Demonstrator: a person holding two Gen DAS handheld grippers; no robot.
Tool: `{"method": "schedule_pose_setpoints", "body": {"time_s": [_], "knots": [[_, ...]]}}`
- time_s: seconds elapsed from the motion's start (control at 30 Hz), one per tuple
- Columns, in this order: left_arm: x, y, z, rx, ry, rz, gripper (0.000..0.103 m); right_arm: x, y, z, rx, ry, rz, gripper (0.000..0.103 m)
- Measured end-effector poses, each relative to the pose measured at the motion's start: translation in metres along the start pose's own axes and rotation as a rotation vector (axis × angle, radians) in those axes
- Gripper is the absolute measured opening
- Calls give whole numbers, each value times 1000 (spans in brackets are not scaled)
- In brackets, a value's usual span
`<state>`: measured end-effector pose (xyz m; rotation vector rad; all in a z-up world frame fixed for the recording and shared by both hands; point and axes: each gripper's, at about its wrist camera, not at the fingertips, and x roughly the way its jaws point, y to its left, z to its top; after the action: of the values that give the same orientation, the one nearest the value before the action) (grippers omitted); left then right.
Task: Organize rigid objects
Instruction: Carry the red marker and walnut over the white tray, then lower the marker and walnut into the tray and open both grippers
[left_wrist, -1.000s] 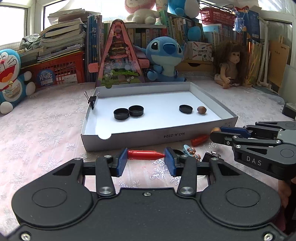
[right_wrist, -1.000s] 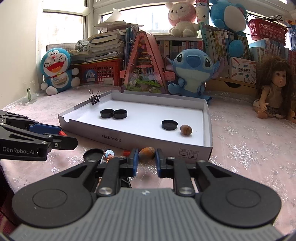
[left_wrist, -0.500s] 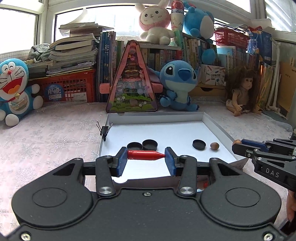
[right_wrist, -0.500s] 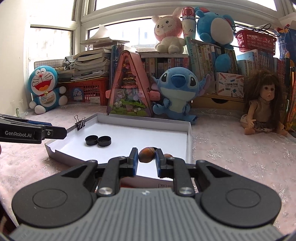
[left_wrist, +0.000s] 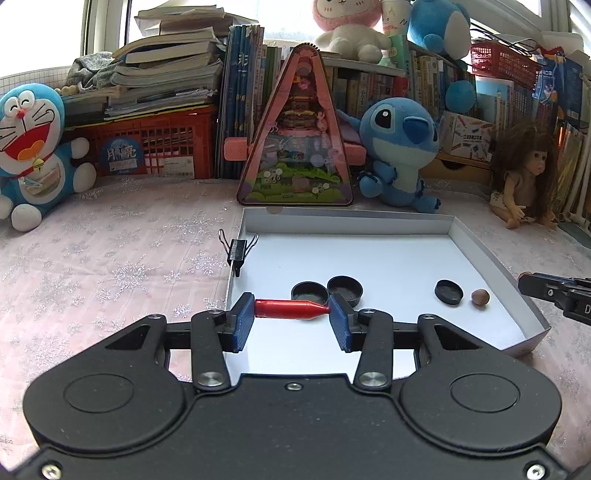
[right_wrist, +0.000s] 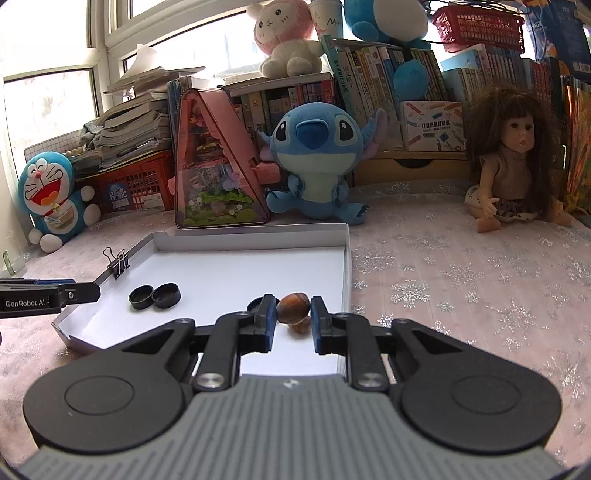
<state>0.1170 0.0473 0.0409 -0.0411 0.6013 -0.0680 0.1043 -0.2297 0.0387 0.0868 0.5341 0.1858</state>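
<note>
My left gripper (left_wrist: 291, 318) is shut on a red bullet-shaped piece (left_wrist: 290, 309), held crosswise over the near left part of the white box tray (left_wrist: 480, 251). My right gripper (right_wrist: 293, 318) is shut on a brown nut (right_wrist: 293, 304), held over the tray's (right_wrist: 345, 258) near right part, above a second nut (right_wrist: 300, 326). Two black caps (left_wrist: 325, 290) lie together in the tray, a third black cap (left_wrist: 448, 292) and a small brown nut (left_wrist: 480, 297) at its right. The right gripper's tips show at the right edge of the left view (left_wrist: 532, 286).
A black binder clip (left_wrist: 237, 251) is clipped on the tray's left wall. Behind the tray stand a pink triangular toy house (left_wrist: 295, 147), a Stitch plush (left_wrist: 400, 147), a doll (left_wrist: 524, 173), a Doraemon plush (left_wrist: 29, 147), a red crate and books.
Both grippers have risen from the table in front of the tray and moved forward over it, carrying the red piece and the nut. The loose items in front of the tray are out of view.
</note>
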Motion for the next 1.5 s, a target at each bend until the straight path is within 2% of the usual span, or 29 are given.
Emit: {"method": "schedule_pose_setpoints", "body": {"time_s": [0.17,0.37,0.57,0.73,1.5], "knots": [[10,0,-2,4,16,8,42,7,-6,2,39,18,2,24],[21,-5,-3,19,35,4,42,12,6,-2,-19,47,3,24],[32,-10,-3,43,59,4,42,31,12,2,-50,156,14,24],[40,-12,-3,48,73,2,42,43,14,6,-59,197,27,24],[64,-12,1,23,87,19,42,71,10,8,-26,207,11,24]]}}
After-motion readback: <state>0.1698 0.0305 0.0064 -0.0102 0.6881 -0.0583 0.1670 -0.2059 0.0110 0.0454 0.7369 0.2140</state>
